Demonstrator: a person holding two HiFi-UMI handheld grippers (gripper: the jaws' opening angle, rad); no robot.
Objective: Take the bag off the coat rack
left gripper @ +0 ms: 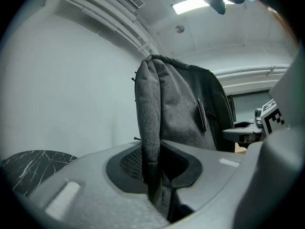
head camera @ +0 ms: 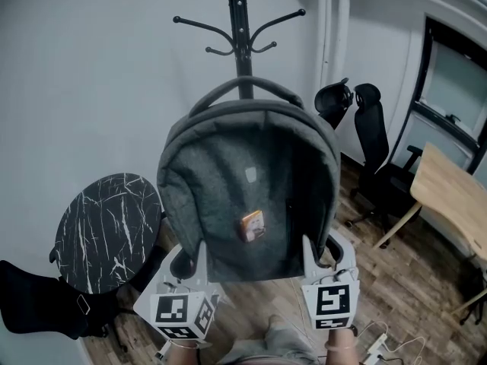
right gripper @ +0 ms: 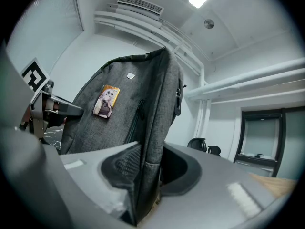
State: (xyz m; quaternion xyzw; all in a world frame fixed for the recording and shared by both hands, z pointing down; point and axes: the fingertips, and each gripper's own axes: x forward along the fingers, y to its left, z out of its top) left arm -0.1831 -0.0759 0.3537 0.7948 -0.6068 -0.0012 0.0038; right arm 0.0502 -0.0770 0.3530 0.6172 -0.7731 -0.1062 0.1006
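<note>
A grey backpack [head camera: 243,181] with a small orange picture tag [head camera: 253,225] stands upright in front of the black coat rack [head camera: 242,29]. Its top handle overlaps the rack's pole, and I cannot tell whether it hangs on a hook. My left gripper [head camera: 199,263] is shut on the bag's lower left edge, and my right gripper [head camera: 310,258] is shut on its lower right edge. In the left gripper view the bag's side seam [left gripper: 148,128] runs down between the jaws of the left gripper [left gripper: 157,175]. In the right gripper view the bag's edge [right gripper: 152,128] is pinched by the right gripper [right gripper: 145,175].
A round black marble table [head camera: 110,230] stands at the left, with a dark object [head camera: 30,299] below it. Black office chairs [head camera: 373,143] and a wooden desk [head camera: 449,196] are at the right. A power strip [head camera: 377,348] lies on the wooden floor.
</note>
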